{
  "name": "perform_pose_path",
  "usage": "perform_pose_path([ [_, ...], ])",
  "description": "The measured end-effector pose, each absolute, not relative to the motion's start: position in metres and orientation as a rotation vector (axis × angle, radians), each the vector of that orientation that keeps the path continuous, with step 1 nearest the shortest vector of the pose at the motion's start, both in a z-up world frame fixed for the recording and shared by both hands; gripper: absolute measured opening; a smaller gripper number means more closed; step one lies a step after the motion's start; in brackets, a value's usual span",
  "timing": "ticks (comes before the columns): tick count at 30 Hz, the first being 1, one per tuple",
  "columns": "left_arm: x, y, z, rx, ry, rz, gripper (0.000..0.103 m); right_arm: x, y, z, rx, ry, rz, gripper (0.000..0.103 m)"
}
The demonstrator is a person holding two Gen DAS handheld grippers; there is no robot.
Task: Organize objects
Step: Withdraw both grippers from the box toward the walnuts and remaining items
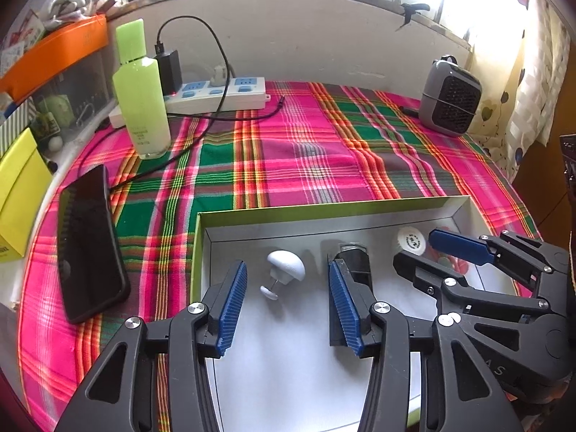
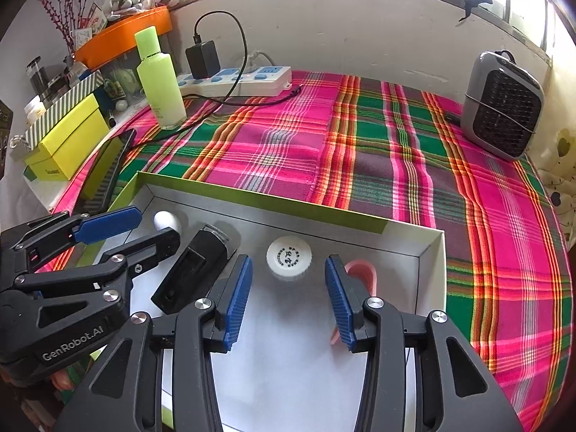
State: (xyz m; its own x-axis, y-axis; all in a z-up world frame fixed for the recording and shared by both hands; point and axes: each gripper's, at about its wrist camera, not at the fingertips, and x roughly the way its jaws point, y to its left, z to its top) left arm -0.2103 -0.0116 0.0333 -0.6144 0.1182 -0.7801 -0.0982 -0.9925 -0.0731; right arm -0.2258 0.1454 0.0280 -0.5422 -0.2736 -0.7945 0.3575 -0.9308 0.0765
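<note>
A shallow green-edged white box (image 1: pixel 324 207) (image 2: pixel 259 198) lies on the plaid cloth. In it are a white mushroom-shaped knob (image 1: pixel 286 268) (image 2: pixel 166 220), a black rectangular device (image 1: pixel 354 261) (image 2: pixel 194 270), a white round bottle cap (image 1: pixel 410 239) (image 2: pixel 289 257) and a pink item (image 2: pixel 363 273). My left gripper (image 1: pixel 288 306) is open and empty above the box, its fingers either side of the knob. My right gripper (image 2: pixel 288 297) is open and empty, its fingers either side of the cap. Each gripper shows in the other's view, the right (image 1: pixel 424 252) and the left (image 2: pixel 144 225).
A green bottle (image 1: pixel 140 90) (image 2: pixel 160 79), a power strip (image 1: pixel 219 93) (image 2: pixel 237 81) with a black charger and cable, and a black phone (image 1: pixel 90 244) sit at the left. A grey fan heater (image 1: pixel 450 95) (image 2: pixel 502 104) stands at the back right. Yellow and orange boxes line the left edge.
</note>
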Motion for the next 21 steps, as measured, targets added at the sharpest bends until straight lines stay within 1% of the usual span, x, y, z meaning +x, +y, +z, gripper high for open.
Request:
perform_pose_path([
  [21, -0.165, -0.012, 0.043, -1.266, -0.065, 2.762, 0.047, -0.184, 0.154, 0.043, 1.185, 0.082, -2.518, 0.044],
])
